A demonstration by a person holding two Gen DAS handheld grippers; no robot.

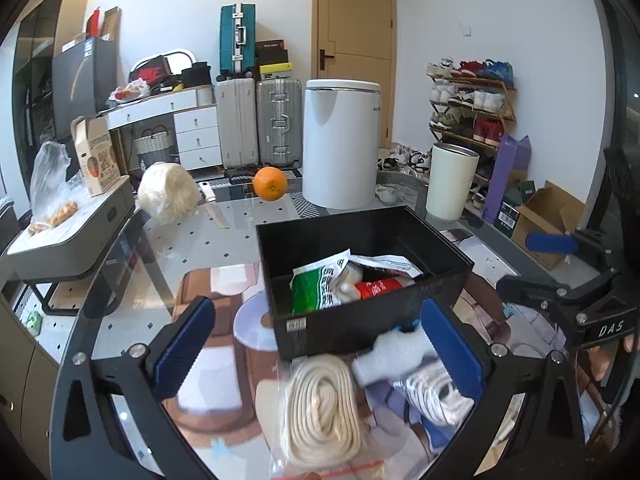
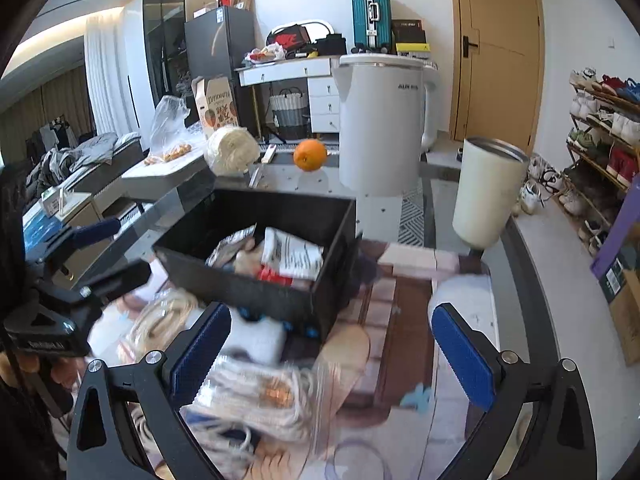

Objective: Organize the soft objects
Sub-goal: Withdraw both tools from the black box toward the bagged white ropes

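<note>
A black bin (image 1: pixel 360 320) sits on the glass table and holds a green-and-white packet (image 1: pixel 316 284) and a red-labelled packet (image 1: pixel 376 288). In front of it lie a clear bag of coiled cream rope (image 1: pixel 324 412), a white foam piece (image 1: pixel 394 354) and a striped cloth bundle (image 1: pixel 436 396). My left gripper (image 1: pixel 320 356) is open just above these. My right gripper (image 2: pixel 332 356) is open over the bagged rope (image 2: pixel 256 396) beside the bin (image 2: pixel 256 292). A cream yarn ball (image 1: pixel 170 192) lies far left.
An orange (image 1: pixel 270 184), a white kettle (image 1: pixel 340 140), a cream tumbler (image 1: pixel 452 182) and a knife (image 1: pixel 212 208) stand behind the bin. A grey stand (image 1: pixel 72 232) with a plastic bag is at the left. The right gripper shows in the left wrist view (image 1: pixel 560 276).
</note>
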